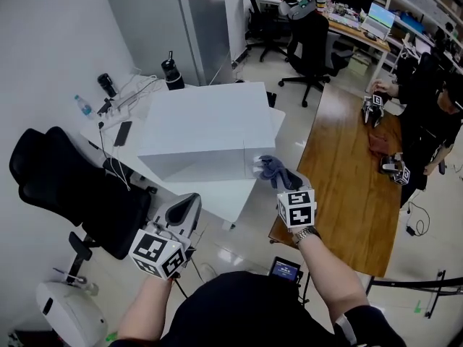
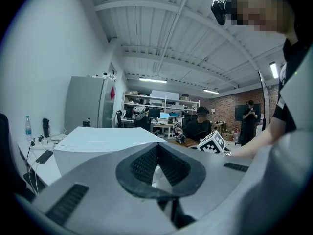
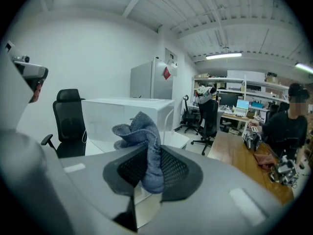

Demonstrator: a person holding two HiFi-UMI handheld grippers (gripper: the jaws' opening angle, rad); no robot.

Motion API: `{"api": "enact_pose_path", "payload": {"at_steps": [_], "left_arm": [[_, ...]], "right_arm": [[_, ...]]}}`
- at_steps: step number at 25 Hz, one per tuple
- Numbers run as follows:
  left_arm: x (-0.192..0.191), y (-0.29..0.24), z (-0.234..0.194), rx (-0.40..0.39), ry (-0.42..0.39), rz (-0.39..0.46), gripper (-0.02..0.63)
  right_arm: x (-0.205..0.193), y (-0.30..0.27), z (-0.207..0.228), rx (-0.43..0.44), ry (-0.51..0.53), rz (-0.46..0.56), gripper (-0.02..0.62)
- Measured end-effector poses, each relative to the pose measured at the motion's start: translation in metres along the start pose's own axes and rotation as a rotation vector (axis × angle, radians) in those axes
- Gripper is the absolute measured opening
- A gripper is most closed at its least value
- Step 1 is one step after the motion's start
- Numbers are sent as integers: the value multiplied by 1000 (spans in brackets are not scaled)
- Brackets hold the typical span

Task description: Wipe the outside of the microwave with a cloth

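The white microwave (image 1: 206,129) stands on a white table (image 1: 217,197); it also shows in the left gripper view (image 2: 105,141) and the right gripper view (image 3: 124,114). My right gripper (image 1: 279,181) is shut on a crumpled blue-grey cloth (image 1: 273,169), held just off the microwave's front right corner. In the right gripper view the cloth (image 3: 142,141) bunches up out of the closed jaws (image 3: 149,173). My left gripper (image 1: 189,202) hangs low at the table's front edge, left of the microwave, shut with nothing in it (image 2: 157,168).
A black office chair (image 1: 65,186) stands left of the table. A phone (image 1: 121,132), cables and a water bottle (image 1: 83,107) lie behind the microwave. On the right, a wooden table (image 1: 354,172) with a seated person (image 1: 427,121). A grey fridge (image 1: 173,27) stands behind.
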State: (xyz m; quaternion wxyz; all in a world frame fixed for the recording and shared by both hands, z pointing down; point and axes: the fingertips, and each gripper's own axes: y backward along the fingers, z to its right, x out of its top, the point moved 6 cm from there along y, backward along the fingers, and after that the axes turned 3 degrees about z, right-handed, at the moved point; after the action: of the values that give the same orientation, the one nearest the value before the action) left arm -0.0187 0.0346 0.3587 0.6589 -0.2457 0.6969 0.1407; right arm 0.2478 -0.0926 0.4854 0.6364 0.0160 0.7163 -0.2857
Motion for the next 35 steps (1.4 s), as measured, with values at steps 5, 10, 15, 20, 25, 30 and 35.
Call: {"api": "enact_pose_path", "payload": {"at_steps": [5,10,15,20,25,30,35], "left_arm": [[-7,-11,16,-43,-11,-17,5],[-13,-27,32,-127,-14,-32,51],[-16,-36,45,-211,9,-22,165],[-14,-34,57,-283,25,7,251],[-8,-23,62,-353,55,53,267],[-5,-7,65,-380,60,72,217],[-7,9,58,-296,44,72,123]], "right_arm": [[27,31,-2,53,-3,74,72],[58,63,-21,166,18,146,72],[80,91,-49,363,37,182,72],[89,114,-80,591,62,200,72],[97,128,-104,770,127,222,72],[100,132,-124,876,168,222,72],[100,128,-140,899,220,221,75]]}}
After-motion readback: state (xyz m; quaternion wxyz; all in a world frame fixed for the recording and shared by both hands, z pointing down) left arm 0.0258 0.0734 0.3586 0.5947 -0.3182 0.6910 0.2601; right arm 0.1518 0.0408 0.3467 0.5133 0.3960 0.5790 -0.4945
